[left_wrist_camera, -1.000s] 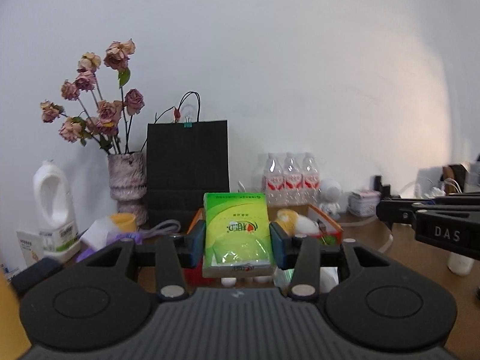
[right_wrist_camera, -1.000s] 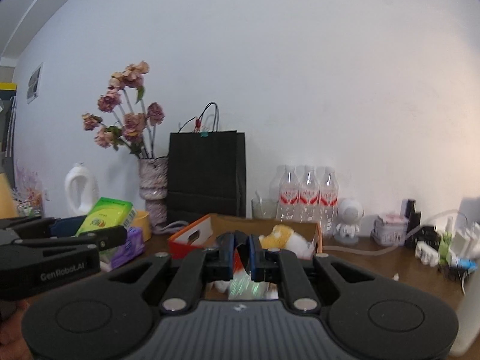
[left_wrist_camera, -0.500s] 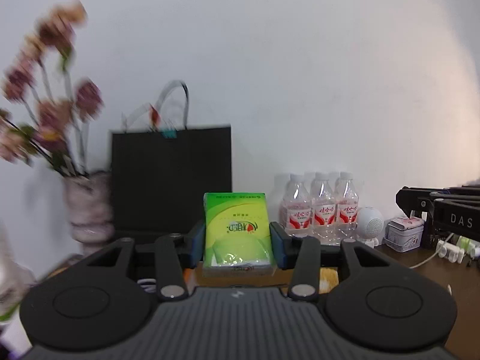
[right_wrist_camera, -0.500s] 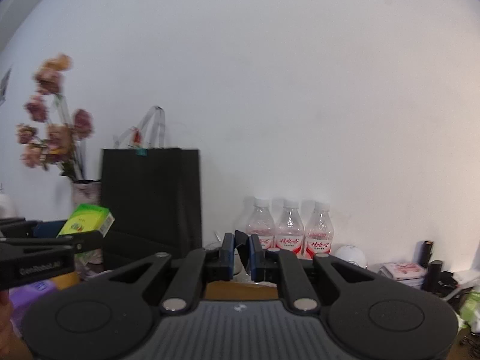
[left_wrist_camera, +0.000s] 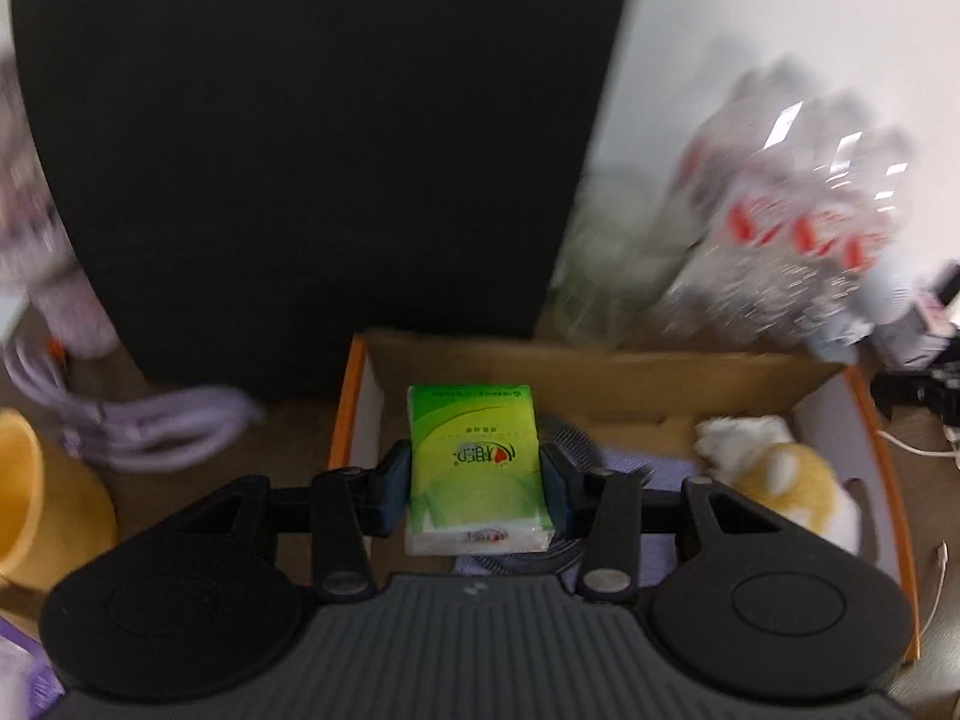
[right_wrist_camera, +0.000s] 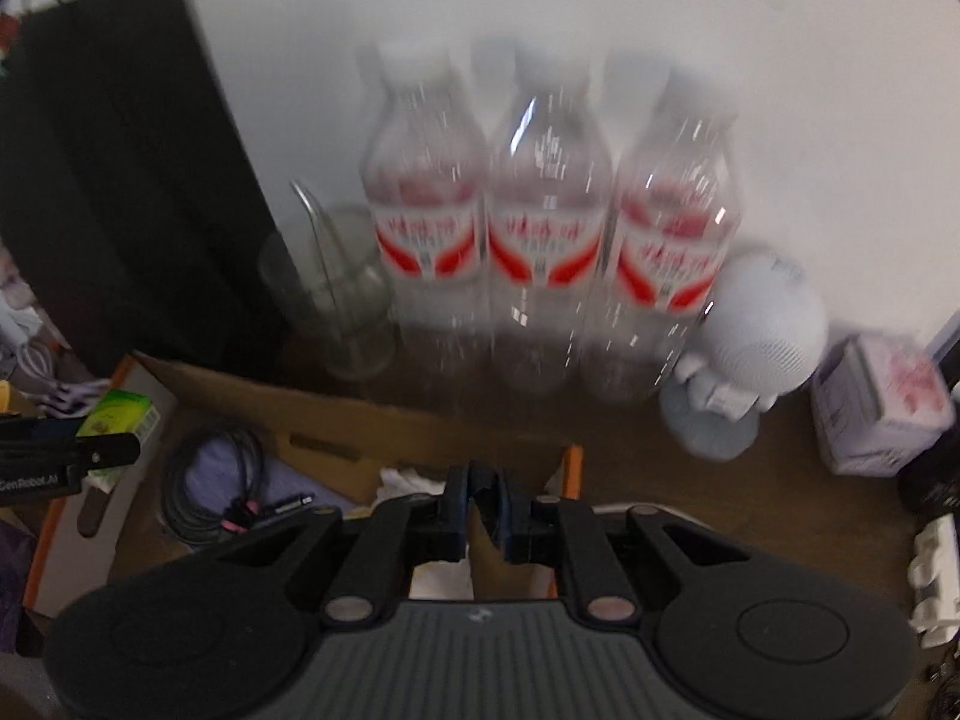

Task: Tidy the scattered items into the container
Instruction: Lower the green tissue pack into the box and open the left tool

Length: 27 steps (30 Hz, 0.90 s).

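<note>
Left claw (left_wrist_camera: 477,483) tilted down, clamping tissue pack (left_wrist_camera: 474,468) over box (left_wrist_camera: 600,372); right claw (right_wrist_camera: 480,507) apparently closed.

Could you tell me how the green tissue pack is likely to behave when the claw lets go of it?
The green tissue pack looks soft and light, probably squashing slightly under the left claw. Flat-sided, it should land in the cardboard box without rolling, though it may topple flat.
</note>
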Tool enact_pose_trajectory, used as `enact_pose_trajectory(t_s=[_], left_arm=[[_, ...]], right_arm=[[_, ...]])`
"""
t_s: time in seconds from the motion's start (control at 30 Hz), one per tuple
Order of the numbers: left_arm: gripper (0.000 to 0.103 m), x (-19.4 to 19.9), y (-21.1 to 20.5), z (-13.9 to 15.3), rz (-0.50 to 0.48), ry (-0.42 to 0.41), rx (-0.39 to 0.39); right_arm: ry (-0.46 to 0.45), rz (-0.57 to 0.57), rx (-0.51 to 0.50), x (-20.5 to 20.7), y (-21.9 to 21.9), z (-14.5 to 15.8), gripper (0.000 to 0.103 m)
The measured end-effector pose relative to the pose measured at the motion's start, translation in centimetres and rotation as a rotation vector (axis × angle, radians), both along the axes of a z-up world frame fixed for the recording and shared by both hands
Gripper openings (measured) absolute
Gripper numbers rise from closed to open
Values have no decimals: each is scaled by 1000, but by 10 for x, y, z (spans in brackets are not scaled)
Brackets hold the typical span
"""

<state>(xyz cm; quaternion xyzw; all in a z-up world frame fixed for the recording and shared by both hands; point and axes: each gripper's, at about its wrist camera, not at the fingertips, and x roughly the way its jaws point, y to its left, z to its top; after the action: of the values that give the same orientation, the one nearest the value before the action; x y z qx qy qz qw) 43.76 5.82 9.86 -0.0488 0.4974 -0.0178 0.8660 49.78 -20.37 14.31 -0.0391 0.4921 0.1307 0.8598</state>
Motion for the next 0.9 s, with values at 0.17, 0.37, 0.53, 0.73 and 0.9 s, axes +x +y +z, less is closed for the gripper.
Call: enact_pose_trajectory(t_s=[0.17,0.37,0.53,0.73,0.9], left_arm=[[58,15,5,-16,15,78,-45],[86,9,-1,0,-5,71,-8],[99,-13,-12,15,-8,92,31],[102,-67,-32,44,5,-28,145],[103,-146,-55,58,11,-316,241]], right_arm=[[89,-41,-41,14,14,-29,52],[86,-43,-34,0,26,-23,65],[160,-130,65,-24,14,-13,84],[-14,-277,-15,-85,9,10,84],[-112,-209,50,-153,12,16,86]])
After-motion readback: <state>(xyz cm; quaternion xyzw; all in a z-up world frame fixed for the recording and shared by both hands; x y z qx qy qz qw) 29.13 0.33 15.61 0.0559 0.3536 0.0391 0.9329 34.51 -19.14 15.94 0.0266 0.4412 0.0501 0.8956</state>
